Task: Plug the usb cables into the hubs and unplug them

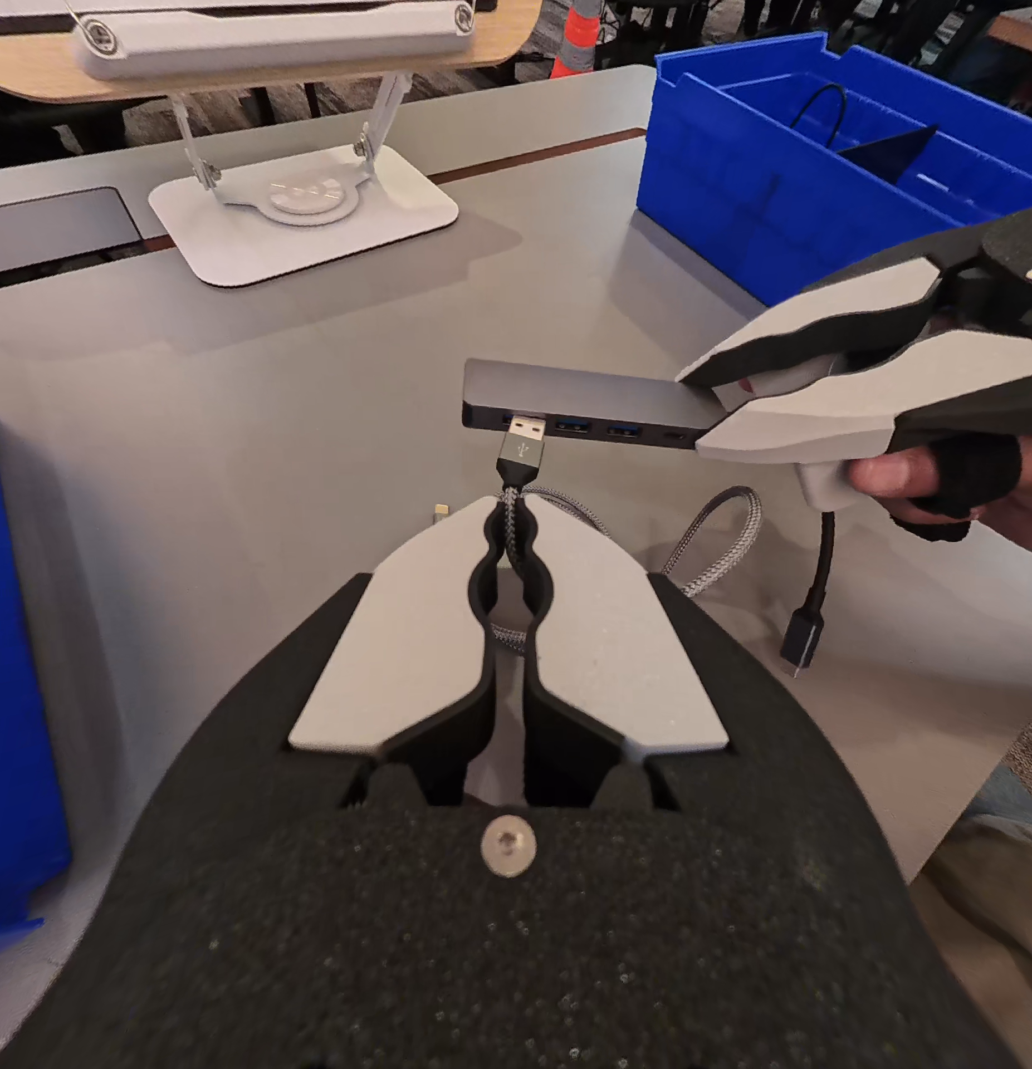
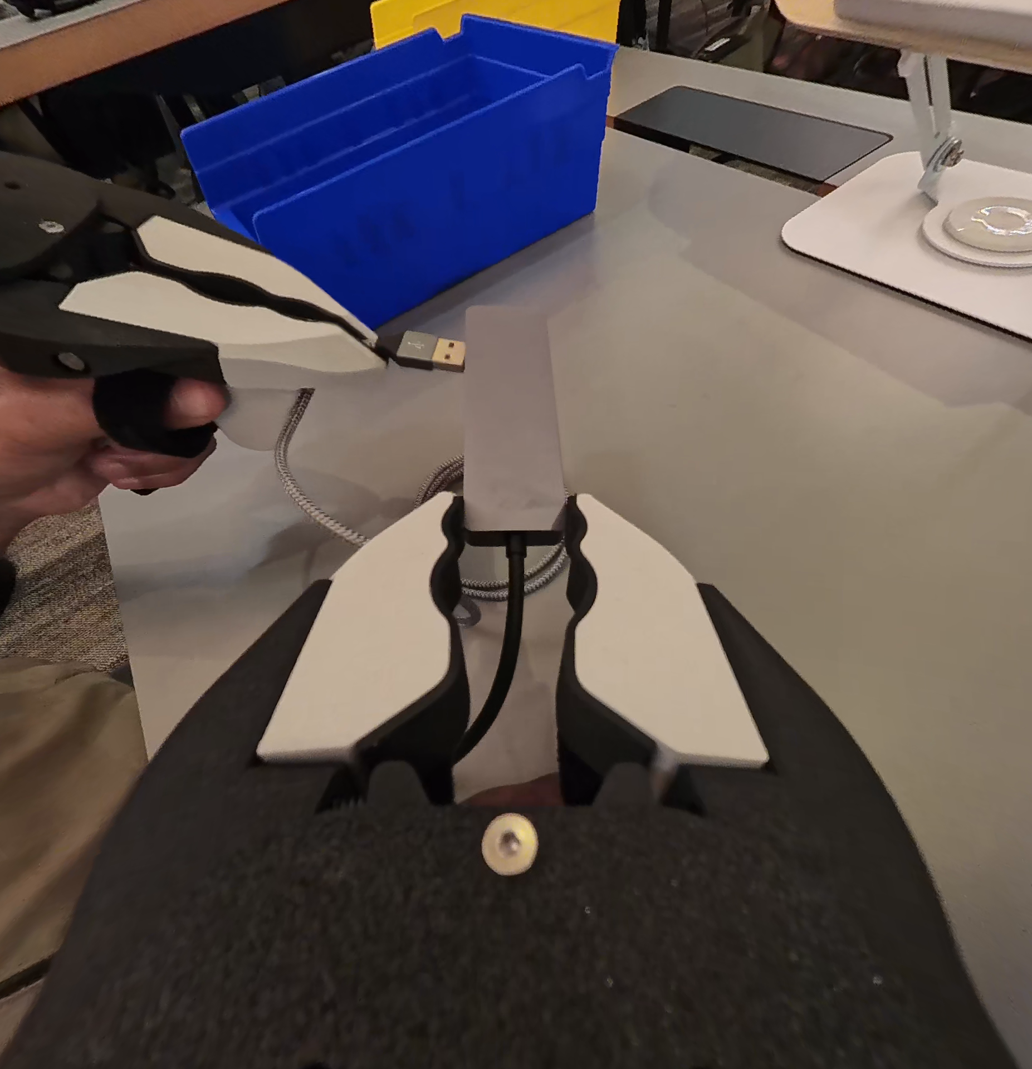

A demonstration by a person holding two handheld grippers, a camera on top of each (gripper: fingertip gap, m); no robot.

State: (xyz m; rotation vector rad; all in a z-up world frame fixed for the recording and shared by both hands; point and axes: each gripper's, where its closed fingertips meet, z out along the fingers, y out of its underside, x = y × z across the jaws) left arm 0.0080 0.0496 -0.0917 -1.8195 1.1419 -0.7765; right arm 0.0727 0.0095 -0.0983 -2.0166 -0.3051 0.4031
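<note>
Hubs: one grey USB hub (image 1: 583, 399), held above the grey table (image 1: 328, 405).
Cables: one braided USB cable (image 1: 516, 532), its plug (image 1: 524, 442) at the hub's end port; insertion cannot be told.
Left gripper (image 1: 510, 509): closed around the cable behind the plug.
Right gripper (image 2: 513, 515): clamped on the hub's corded end.
Bins: two blue bins (image 1: 820, 168), the second (image 1: 16, 665) cut off.

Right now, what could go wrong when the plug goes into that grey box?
1. The left gripper holds the braided cable behind the USB plug, so the plug might wobble and miss the port.
2. The right gripper pinches only the hub's end, so a push might tilt it.
3. The hub's black cable dangles and could snag.
</note>
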